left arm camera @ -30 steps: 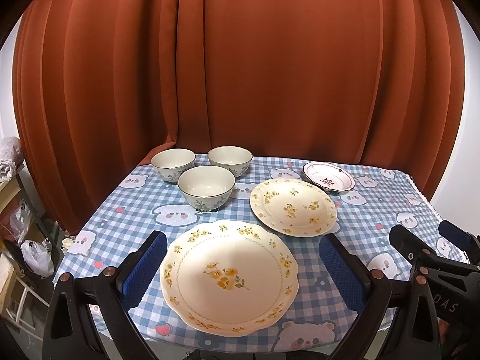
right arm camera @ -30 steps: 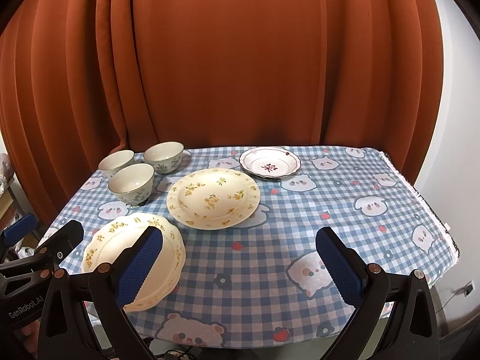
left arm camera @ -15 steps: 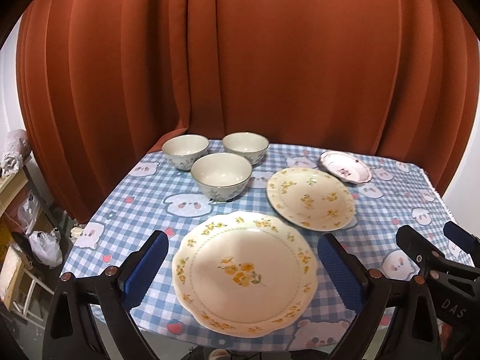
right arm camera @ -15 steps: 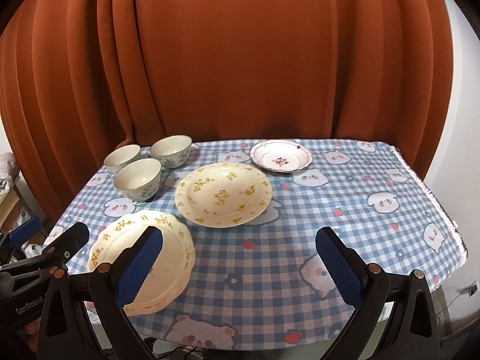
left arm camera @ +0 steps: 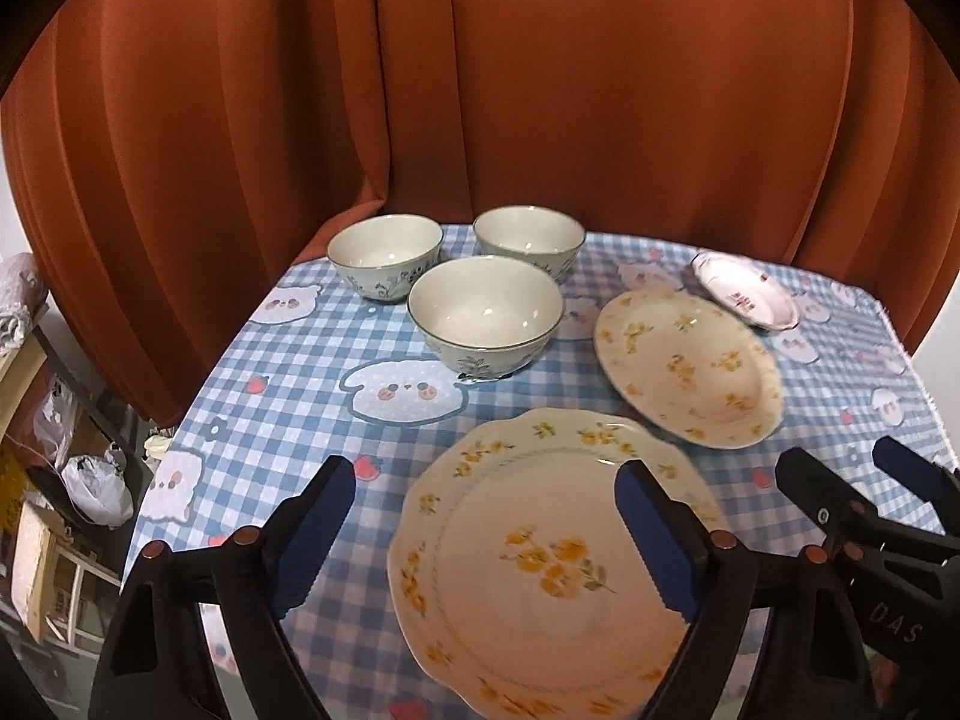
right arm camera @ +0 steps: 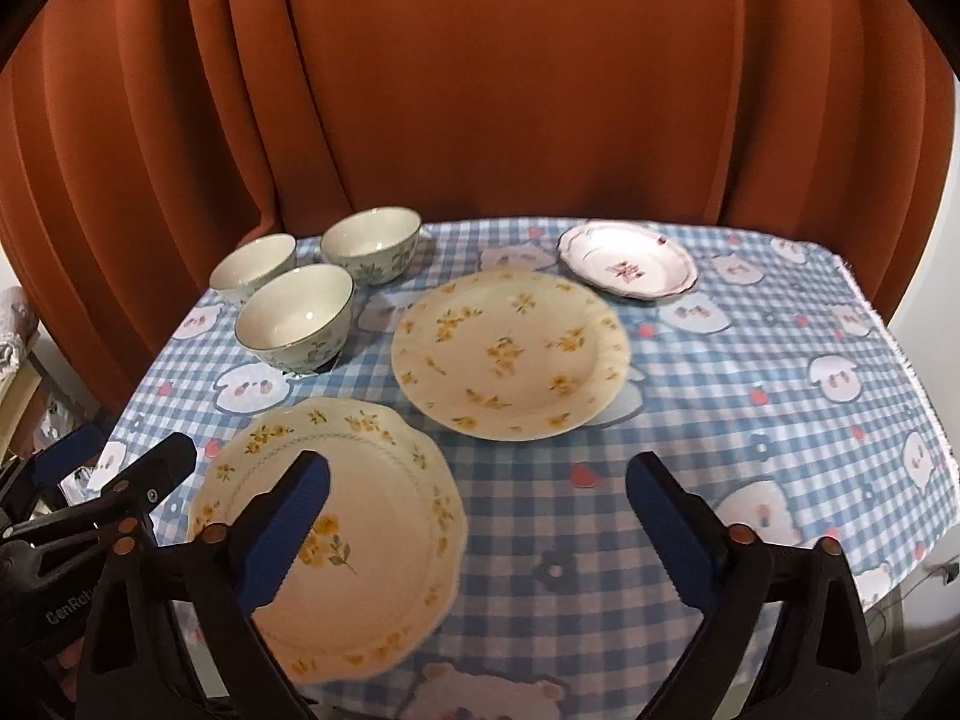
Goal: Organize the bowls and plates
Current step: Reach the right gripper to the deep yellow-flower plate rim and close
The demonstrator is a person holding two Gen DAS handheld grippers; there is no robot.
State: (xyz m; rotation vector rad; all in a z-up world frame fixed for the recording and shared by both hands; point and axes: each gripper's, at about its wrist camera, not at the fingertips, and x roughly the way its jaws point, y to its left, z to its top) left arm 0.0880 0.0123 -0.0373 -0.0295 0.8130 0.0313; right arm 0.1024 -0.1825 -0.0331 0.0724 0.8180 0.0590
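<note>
A rust-orange curtain hangs behind our worktop, which wears a blue checked cloth with bear faces.

From the left wrist view, our left hand-held gripper is released, its jaws closing, with nothing pressed between its blue pads. The scalloped plate lies just ahead of it, its left rim between the pads and its right part under the right pad. Beyond the gripper stand three bowls: the nearest bowl, the far left bowl and the far right bowl, close together. Ahead to the right lies the round flowered plate, and past it the small red-patterned dish. The right hand-held gripper shows at the right edge.

From the right wrist view, our right hand-held gripper is also released and closing, only bare cloth between its pads. The scalloped plate sits under its left pad, the round flowered plate ahead, the small dish beyond, the bowls ahead to the left.
</note>
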